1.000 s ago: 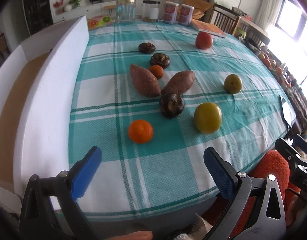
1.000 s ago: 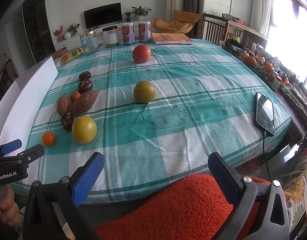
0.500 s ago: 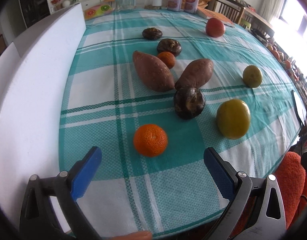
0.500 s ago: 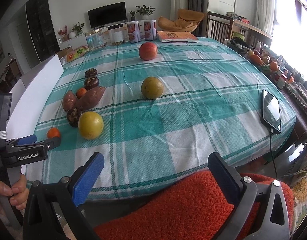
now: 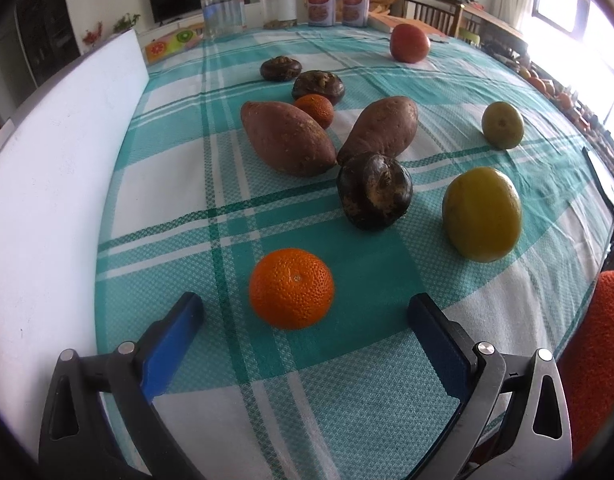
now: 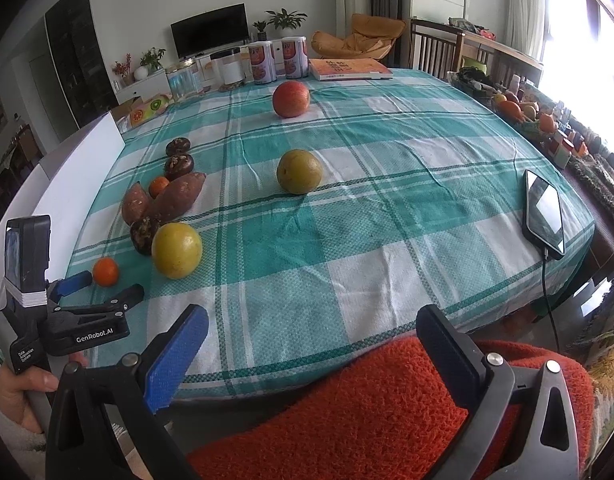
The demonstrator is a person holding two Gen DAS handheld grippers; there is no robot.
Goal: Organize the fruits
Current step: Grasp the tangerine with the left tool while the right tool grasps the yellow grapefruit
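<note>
A small orange tangerine [image 5: 291,288] lies on the teal checked tablecloth [image 5: 179,184], just ahead of my open left gripper [image 5: 305,312]; it also shows in the right wrist view [image 6: 105,271]. Behind it lie a dark round fruit [image 5: 374,190], two sweet potatoes [image 5: 287,138], a second tangerine [image 5: 315,109], two yellow-green fruits [image 5: 482,213] and a red apple [image 5: 409,43]. My right gripper [image 6: 313,322] is open and empty, over an orange cushion [image 6: 371,404] off the table's front edge. The left gripper [image 6: 103,286] appears there, jaws apart beside the tangerine.
A white foam box wall [image 5: 47,184] runs along the table's left edge. Jars and cans [image 6: 263,62] and a book [image 6: 349,69] stand at the far end. A phone [image 6: 543,211] on a cable lies near the right edge.
My left gripper has moved forward and down towards the near tangerine, which now sits just ahead of the open jaws. The right gripper has barely shifted.
</note>
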